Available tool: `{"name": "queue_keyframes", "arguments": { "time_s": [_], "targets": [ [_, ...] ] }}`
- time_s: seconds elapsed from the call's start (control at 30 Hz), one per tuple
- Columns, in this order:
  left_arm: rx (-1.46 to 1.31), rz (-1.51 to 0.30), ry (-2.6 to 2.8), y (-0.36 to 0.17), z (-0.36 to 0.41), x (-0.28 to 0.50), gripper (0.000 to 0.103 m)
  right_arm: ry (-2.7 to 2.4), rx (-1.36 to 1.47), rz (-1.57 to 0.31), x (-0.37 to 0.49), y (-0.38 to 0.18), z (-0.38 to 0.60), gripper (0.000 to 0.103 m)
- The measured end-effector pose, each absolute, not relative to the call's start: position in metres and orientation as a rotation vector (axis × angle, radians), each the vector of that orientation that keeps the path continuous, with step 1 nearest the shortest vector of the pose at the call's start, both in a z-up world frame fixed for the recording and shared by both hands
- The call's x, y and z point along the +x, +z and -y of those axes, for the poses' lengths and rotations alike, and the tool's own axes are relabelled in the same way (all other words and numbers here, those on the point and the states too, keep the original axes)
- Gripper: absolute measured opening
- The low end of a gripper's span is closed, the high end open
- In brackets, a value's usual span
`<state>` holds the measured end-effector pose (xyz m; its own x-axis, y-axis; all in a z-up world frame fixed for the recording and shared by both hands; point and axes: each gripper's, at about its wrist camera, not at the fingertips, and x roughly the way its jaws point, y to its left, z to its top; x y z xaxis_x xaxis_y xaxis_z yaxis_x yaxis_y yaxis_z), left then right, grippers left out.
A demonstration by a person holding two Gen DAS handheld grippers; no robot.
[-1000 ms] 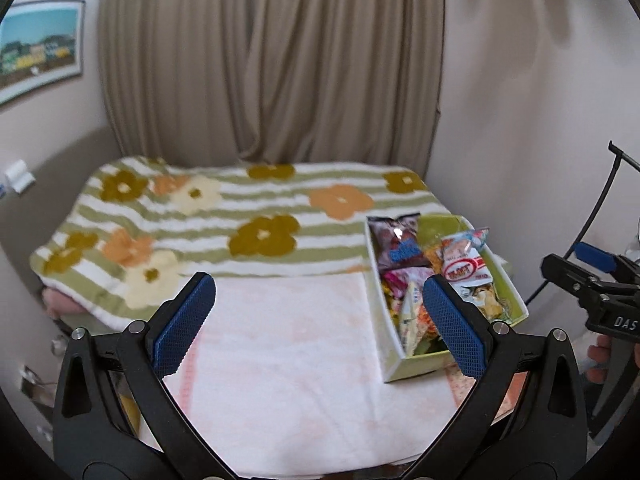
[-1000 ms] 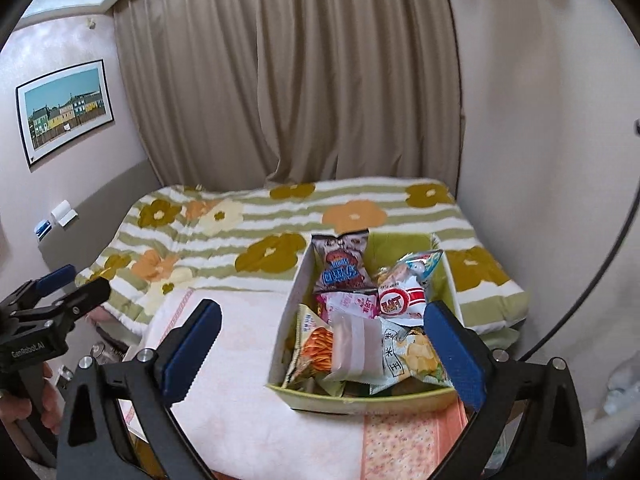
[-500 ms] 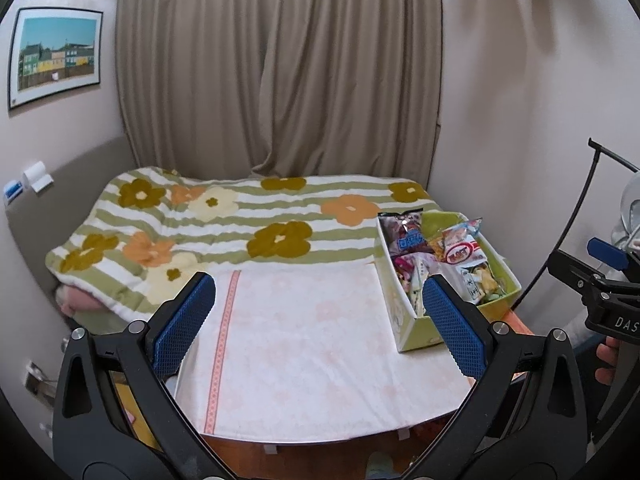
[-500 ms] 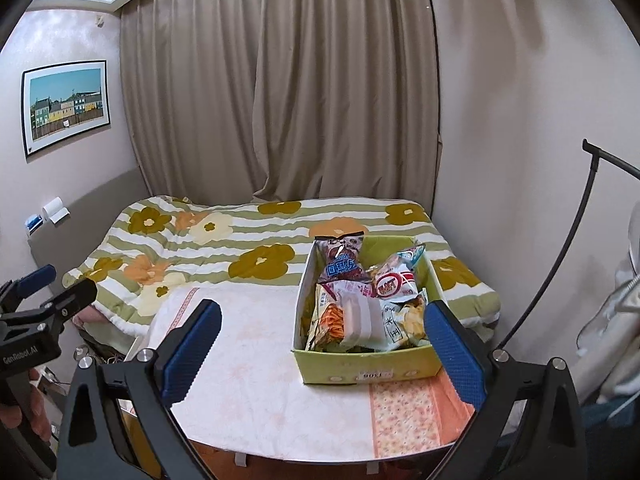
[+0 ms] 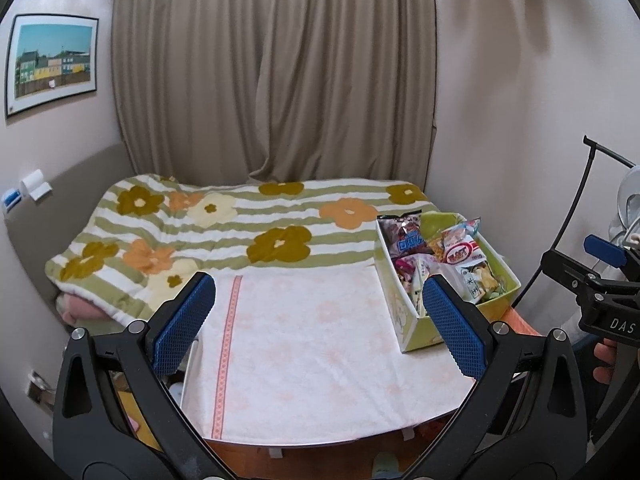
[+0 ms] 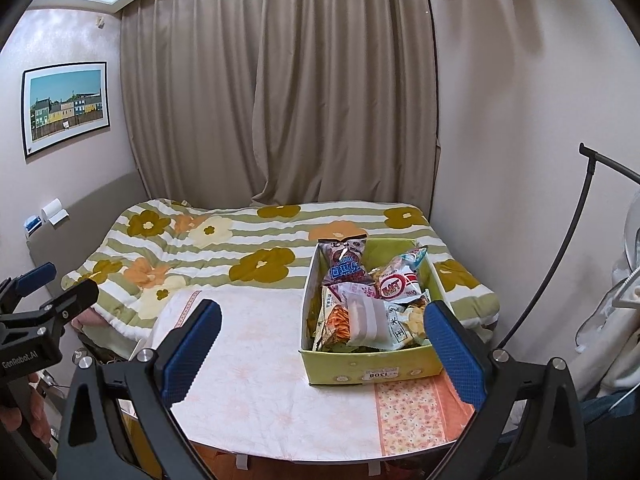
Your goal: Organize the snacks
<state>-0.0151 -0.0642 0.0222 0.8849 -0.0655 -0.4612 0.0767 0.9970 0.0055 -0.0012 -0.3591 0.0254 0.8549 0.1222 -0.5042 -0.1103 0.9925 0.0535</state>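
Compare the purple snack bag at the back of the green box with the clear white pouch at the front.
The purple snack bag stands upright against the far left corner; the clear white pouch lies flat on top of other packets. The bag is opaque and printed; the pouch is translucent and plain. Both sit inside the green box, untouched.

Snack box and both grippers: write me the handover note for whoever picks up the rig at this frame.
Left gripper: jaws wide open, empty, held above the table's near edge.
Right gripper: jaws wide open, empty, in front of the box.
Green box sits on the right part of the towel-covered table, packed with snack bags; a purple bag stands at its far end.
Done: all visible snacks are in the box; none lie loose on the towel.
Left: any sorting within the box; neither gripper touches it.
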Motion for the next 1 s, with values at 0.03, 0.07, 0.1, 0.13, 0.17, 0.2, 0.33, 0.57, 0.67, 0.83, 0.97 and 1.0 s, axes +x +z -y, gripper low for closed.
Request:
{"name": "queue_keyframes", "arguments": {
  "time_s": [0.03, 0.07, 0.1, 0.13, 0.17, 0.2, 0.33, 0.57, 0.67, 0.83, 0.97, 1.0],
  "targets": [
    [0.022, -0.481, -0.073, 0.021, 0.064, -0.015, 0.103, 0.122, 0.024, -0.532, -0.001, 0.026, 0.359, 0.101],
    [0.018, -0.481, -0.077, 0.022, 0.064, -0.015, 0.103, 0.122, 0.025, -0.531, -0.001, 0.026, 0.359, 0.101],
    [0.014, -0.483, -0.08, 0.021, 0.064, -0.014, 0.103, 0.121, 0.023, -0.529, -0.001, 0.026, 0.359, 0.101],
    [0.011, -0.483, -0.08, 0.021, 0.063, -0.014, 0.103, 0.119, 0.02, -0.53, 0.0, 0.026, 0.359, 0.101],
    [0.008, -0.483, -0.081, 0.02, 0.063, -0.014, 0.103, 0.115, 0.02, -0.529, 0.001, 0.026, 0.358, 0.101],
    [0.007, -0.484, -0.083, 0.021, 0.062, -0.013, 0.103, 0.113, 0.022, -0.529, 0.002, 0.025, 0.359, 0.101],
    [0.009, -0.49, -0.087, 0.02, 0.061, -0.008, 0.103, 0.103, 0.031, -0.537, 0.006, 0.022, 0.359, 0.101],
    [-0.002, -0.494, -0.094, 0.018, 0.06, -0.003, 0.103, 0.097, 0.036, -0.532, 0.009, 0.021, 0.361, 0.101],
    [-0.002, -0.494, -0.095, 0.018, 0.06, -0.003, 0.103, 0.092, 0.043, -0.532, 0.012, 0.02, 0.363, 0.101],
    [-0.011, -0.499, -0.105, 0.017, 0.059, 0.004, 0.103, 0.084, 0.036, -0.534, 0.013, 0.018, 0.363, 0.101],
    [-0.012, -0.506, -0.104, 0.014, 0.06, 0.008, 0.103, 0.084, 0.037, -0.534, 0.013, 0.017, 0.364, 0.101],
    [-0.012, -0.507, -0.104, 0.014, 0.06, 0.009, 0.103, 0.084, 0.038, -0.535, 0.015, 0.017, 0.364, 0.101]
  ]
}}
